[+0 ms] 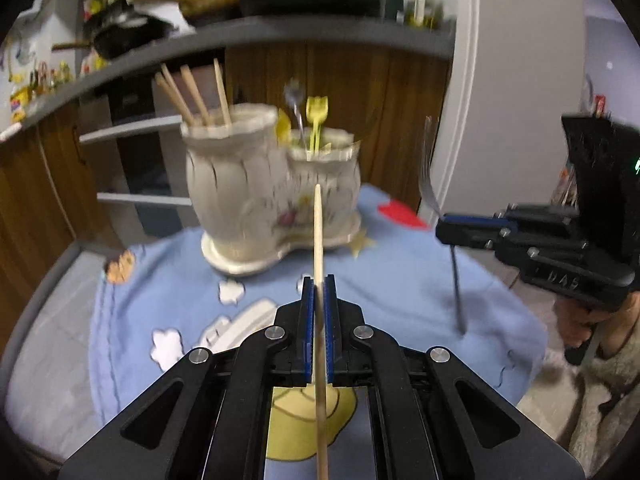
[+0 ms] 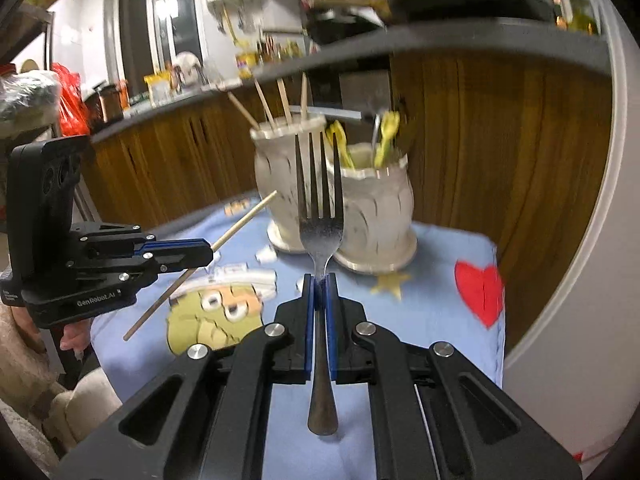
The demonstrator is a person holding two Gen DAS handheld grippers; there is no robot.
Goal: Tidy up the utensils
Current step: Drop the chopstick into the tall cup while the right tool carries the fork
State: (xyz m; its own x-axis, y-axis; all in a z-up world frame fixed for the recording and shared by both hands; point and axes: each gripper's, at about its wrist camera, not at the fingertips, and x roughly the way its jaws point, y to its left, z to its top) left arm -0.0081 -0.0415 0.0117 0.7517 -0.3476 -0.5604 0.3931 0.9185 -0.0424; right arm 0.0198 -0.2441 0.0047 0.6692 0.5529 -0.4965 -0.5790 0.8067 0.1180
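My left gripper is shut on a wooden chopstick, which points up toward a white ceramic holder with two cups. Several chopsticks stand in its taller cup; yellow plastic utensils and a metal one stand in the lower cup. My right gripper is shut on a metal fork, tines up, in front of the same holder. From the left wrist view the right gripper shows at right with the fork. The right wrist view shows the left gripper and its chopstick.
The holder stands on a small table under a blue cartoon cloth. Behind it run wooden cabinets and a grey counter crowded with pans and bottles. A white rounded appliance stands at right. A person's hand and sleeve hold the right gripper.
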